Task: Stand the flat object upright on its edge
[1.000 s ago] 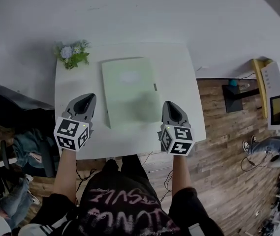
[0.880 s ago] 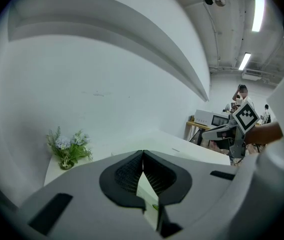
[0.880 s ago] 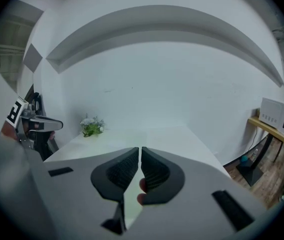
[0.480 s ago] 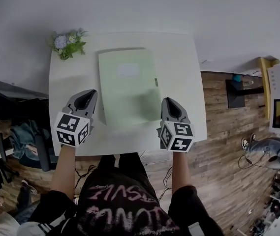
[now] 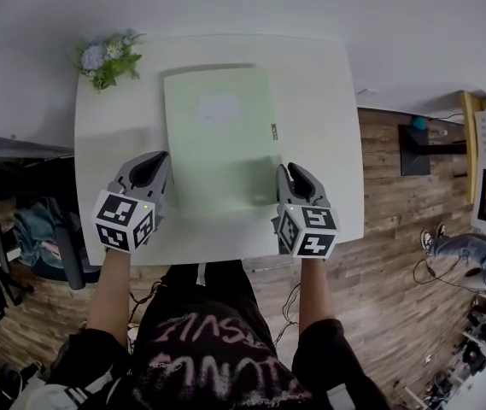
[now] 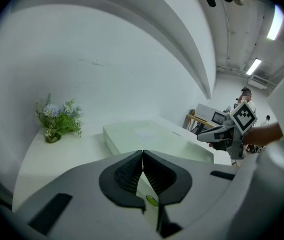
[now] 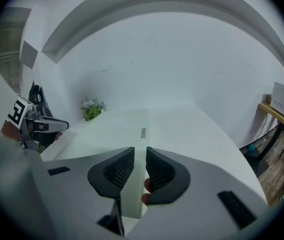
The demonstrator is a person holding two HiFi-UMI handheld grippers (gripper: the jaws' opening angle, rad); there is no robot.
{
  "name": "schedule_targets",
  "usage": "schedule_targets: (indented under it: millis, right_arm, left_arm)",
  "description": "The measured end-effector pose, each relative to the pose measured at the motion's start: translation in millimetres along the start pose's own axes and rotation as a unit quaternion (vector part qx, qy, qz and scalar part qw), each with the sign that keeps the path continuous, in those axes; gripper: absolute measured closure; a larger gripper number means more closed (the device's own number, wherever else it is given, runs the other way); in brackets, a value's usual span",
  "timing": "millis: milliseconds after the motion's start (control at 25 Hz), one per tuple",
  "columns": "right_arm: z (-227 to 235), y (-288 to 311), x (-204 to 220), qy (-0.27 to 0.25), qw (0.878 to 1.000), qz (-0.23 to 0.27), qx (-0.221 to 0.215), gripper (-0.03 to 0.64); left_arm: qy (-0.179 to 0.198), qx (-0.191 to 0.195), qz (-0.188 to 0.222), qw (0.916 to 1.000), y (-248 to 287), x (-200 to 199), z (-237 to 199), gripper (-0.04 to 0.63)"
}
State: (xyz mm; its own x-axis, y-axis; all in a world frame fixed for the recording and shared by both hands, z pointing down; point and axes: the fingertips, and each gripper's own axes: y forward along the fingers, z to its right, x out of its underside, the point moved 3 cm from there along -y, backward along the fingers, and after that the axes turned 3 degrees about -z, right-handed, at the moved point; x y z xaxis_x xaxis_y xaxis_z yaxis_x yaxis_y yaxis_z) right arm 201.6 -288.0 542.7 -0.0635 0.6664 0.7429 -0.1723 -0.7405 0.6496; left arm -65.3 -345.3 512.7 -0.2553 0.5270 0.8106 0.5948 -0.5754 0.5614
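As we look down, head view: pale green flat rectangular slab (image 5: 219, 139) lies flat mid white square table (image 5: 324, 101). Left gripper (image 5: 152, 162) just beside its 7 o'clock corner, right gripper (image 5: 290, 171) at 5 o'clock. Small blue-and-green flower bunch (image 5: 104, 56) at table's 10 o'clock corner.

Left gripper view: we see jaws pressed together, empty; slab beyond at 12 o'clock.

Right gripper view: we see jaws just been opening, narrow gap, nothing pinched; slab's right edge ahead.

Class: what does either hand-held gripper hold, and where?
Nothing is held. Left hand-held gripper: shut, empty. Right hand-held gripper: jaws have just been opening, nothing between them.
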Motion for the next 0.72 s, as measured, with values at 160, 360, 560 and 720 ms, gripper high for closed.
schedule_targets:
  millis: [160, 360, 560, 720]
  right_arm:
    - [1, 6, 3, 0.009, 1.000, -0.012, -0.017, 0.498]
    - [1, 15, 4, 0.017, 0.999, -0.028, -0.036, 0.429]
    - [1, 22, 5, 0.025, 0.997, -0.041, -0.054, 0.407]
    - [-4, 26, 8, 0.029, 0.995, -0.056, -0.078, 0.376]
  left_arm:
    - [-0.020, -0.001, -0.012, 0.9997, 7, 7, -1, 0.578]
    - [-0.042, 0.007, -0.021, 0.9989, 15, 12, -4, 0.469]
    - [-0.058, 0.022, -0.036, 0.9974, 22, 18, 0, 0.403]
    - [-0.079, 0.029, -0.043, 0.9955, 24, 23, 0, 0.347]
